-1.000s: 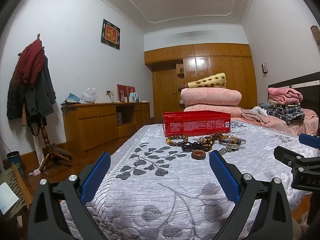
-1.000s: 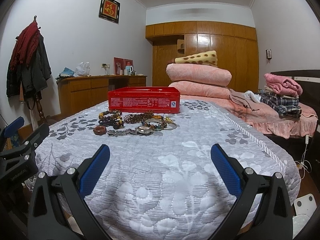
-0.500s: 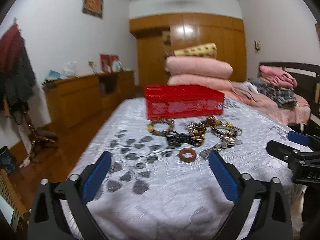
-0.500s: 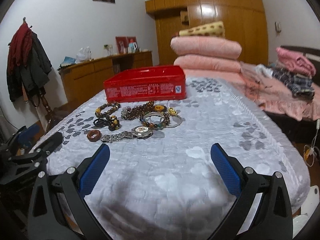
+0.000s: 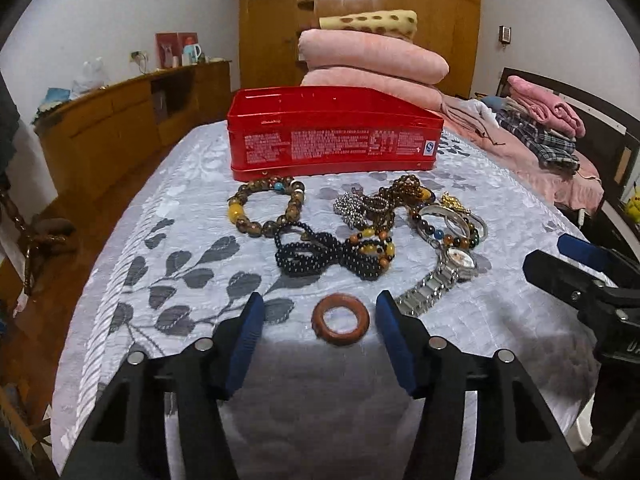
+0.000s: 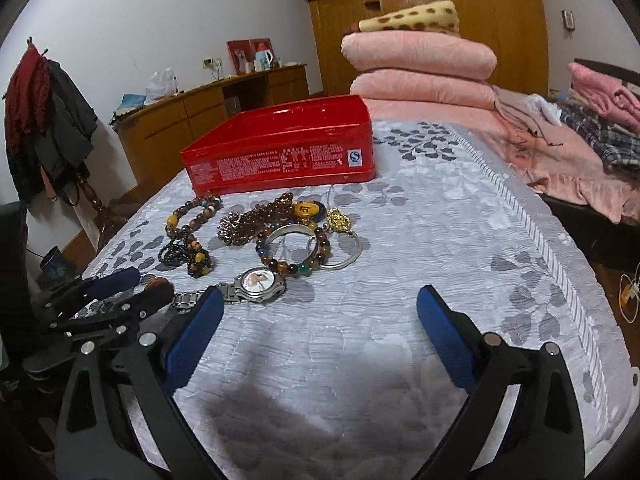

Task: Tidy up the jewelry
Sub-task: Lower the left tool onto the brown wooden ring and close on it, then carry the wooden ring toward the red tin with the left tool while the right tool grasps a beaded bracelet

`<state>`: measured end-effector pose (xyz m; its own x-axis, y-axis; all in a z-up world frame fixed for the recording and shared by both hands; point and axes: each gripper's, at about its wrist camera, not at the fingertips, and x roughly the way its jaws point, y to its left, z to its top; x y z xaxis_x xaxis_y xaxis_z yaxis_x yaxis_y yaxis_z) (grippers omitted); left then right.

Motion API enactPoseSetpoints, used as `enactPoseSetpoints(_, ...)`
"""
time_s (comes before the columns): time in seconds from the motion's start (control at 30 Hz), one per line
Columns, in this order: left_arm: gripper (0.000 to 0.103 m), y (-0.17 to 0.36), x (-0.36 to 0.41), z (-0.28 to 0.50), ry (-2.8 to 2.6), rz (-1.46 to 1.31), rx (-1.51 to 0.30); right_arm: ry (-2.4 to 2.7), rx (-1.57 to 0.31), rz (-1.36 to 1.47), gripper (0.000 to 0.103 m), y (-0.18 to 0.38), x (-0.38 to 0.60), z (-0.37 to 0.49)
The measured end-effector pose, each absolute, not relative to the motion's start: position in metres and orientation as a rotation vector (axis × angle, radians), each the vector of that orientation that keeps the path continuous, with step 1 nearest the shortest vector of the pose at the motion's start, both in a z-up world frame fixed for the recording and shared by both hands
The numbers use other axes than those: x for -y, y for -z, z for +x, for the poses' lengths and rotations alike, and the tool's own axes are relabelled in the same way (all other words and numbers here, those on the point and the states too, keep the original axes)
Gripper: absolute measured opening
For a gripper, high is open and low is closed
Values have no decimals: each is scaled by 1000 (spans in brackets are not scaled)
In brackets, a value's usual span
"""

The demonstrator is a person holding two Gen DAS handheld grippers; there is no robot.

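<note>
A brown wooden ring (image 5: 341,319) lies flat on the bedspread between the two blue pads of my left gripper (image 5: 318,314), which is open around it without touching. Beyond it lie black beads (image 5: 304,254), a brown bead bracelet (image 5: 266,206), a tangle of bracelets and bangles (image 5: 408,212) and a silver wristwatch (image 5: 444,274). An open red tin (image 5: 334,136) stands behind them. My right gripper (image 6: 320,320) is open and empty, low over the bedspread, with the watch (image 6: 256,284) just beyond its left pad. The left gripper (image 6: 132,286) shows at its left.
The grey leaf-patterned bedspread (image 6: 420,240) drops off at the left and right edges. Folded pink blankets (image 5: 372,60) are stacked behind the tin. Folded clothes (image 5: 540,120) lie at the right. A wooden sideboard (image 5: 112,120) stands along the left wall.
Both grippers have moved forward and down toward the jewelry. The left gripper's jaws have narrowed and now bracket the wooden ring. The right gripper has come close to the watch.
</note>
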<state>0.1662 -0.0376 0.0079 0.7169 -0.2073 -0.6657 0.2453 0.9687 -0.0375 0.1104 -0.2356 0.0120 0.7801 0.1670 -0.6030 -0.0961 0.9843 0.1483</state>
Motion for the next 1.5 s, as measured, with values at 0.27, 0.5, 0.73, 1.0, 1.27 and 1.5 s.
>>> enactPoseSetpoints(0.27, 47, -5, 40, 180, 266, 47, -793, -84, -771, 45, 70, -11, 246, 142)
enactPoseSetpoints(0.5, 43, -6, 39, 180, 269, 63, -800, -122, -862, 7, 63, 4, 245, 162)
enactPoseSetpoints(0.73, 29, -6, 28, 182, 267, 36, -799, -136, -898, -35, 64, 6, 234, 177)
enactPoseSetpoints(1.0, 29, -8, 23, 186, 271, 10, -802, -155, -898, -32, 63, 3, 237, 183)
enactPoseSetpoints(1.27, 29, -17, 23, 185, 283, -2, -778, -242, -863, -32, 60, -10, 217, 179)
enactPoseSetpoints(1.5, 29, -25, 17, 185, 268, -7, -751, -232, -888, 7, 58, -4, 214, 188)
